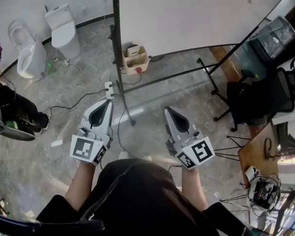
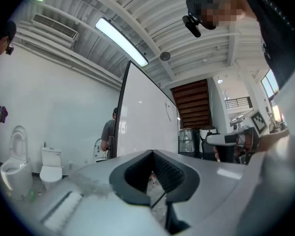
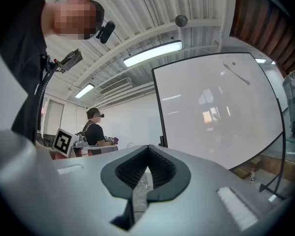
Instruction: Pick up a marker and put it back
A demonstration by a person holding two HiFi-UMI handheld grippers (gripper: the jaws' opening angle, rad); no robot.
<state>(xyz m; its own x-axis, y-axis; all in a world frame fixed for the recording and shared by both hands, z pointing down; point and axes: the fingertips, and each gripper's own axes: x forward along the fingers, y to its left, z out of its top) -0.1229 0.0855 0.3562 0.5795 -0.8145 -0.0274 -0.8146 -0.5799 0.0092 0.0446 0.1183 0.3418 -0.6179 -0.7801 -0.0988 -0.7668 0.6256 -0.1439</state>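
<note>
Facing a large white board [image 1: 187, 14] on a black frame, the grey left gripper [image 1: 106, 104] and grey right gripper [image 1: 168, 111] are held level, both clenched on nothing. A slim dark stick on the board, probably the marker [image 3: 237, 73], is left untouched, well apart from both. Pick-up and return are judged not yet begun.
</note>
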